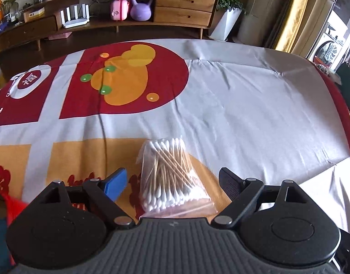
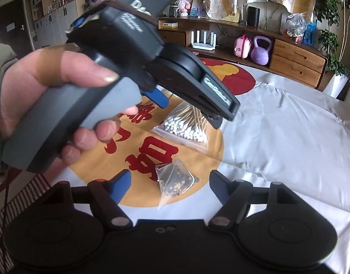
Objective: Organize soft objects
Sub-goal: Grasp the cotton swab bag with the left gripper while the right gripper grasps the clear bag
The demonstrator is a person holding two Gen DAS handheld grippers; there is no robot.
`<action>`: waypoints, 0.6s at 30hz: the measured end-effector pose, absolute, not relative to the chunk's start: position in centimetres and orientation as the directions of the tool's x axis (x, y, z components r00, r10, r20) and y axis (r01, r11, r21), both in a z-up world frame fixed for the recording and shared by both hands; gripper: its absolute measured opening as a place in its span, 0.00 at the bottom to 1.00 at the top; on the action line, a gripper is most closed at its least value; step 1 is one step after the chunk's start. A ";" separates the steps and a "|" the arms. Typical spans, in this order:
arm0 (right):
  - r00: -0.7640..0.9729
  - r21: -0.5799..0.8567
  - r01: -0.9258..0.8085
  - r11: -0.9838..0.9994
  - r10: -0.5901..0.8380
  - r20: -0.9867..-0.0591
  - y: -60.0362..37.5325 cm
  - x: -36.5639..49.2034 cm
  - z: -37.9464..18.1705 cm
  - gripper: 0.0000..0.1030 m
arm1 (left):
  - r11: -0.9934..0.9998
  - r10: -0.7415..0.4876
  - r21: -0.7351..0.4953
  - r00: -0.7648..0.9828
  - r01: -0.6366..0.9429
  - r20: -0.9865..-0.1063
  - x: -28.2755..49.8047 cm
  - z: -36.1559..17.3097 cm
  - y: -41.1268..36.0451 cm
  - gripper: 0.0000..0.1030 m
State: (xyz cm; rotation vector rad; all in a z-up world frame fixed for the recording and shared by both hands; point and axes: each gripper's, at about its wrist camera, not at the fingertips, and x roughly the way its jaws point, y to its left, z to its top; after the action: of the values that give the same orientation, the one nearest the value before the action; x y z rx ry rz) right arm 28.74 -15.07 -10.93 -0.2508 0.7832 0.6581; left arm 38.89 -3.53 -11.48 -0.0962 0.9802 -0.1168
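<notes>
A clear bag of cotton swabs (image 1: 172,175) lies on the printed tablecloth (image 1: 255,105). My left gripper (image 1: 172,182) hangs open over it, one finger on each side, pads apart from the plastic. The right wrist view shows that same gripper (image 2: 188,111) held by a hand (image 2: 60,86) above the cotton swab bag (image 2: 184,132). A small clear bag of dark and pale bits (image 2: 175,180) lies nearer, between the fingers of my right gripper (image 2: 171,186), which is open and clear of it.
A thin dark cable (image 1: 104,123) runs across the cloth. Beyond the table stands a low wooden sideboard (image 1: 184,6) with a purple kettlebell (image 1: 140,8), a pink case (image 1: 119,9) and a white router (image 1: 75,18). A potted plant (image 1: 227,20) is at the right.
</notes>
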 end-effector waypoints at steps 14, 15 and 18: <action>0.516 0.014 -0.626 0.780 0.428 -0.742 -13.9 29.8 -12.8 0.46 | 0.993 -0.114 -0.072 0.584 0.095 -0.804 39.3 -13.7 -4.4 0.80; 0.517 0.012 -0.624 0.781 0.425 -0.743 -13.9 29.8 -12.8 0.44 | 0.993 -0.108 -0.064 0.590 0.094 -0.800 39.2 -13.7 -4.4 0.76; 0.522 0.011 -0.618 0.786 0.420 -0.743 -14.0 29.9 -12.9 0.41 | 0.994 -0.091 -0.038 0.605 0.099 -0.791 38.9 -13.6 -4.5 0.64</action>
State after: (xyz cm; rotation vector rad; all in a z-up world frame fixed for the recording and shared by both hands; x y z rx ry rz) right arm 29.87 -13.98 -12.94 -0.2687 0.8087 0.6308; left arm 38.95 -4.45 -13.61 0.0099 0.9145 -0.1098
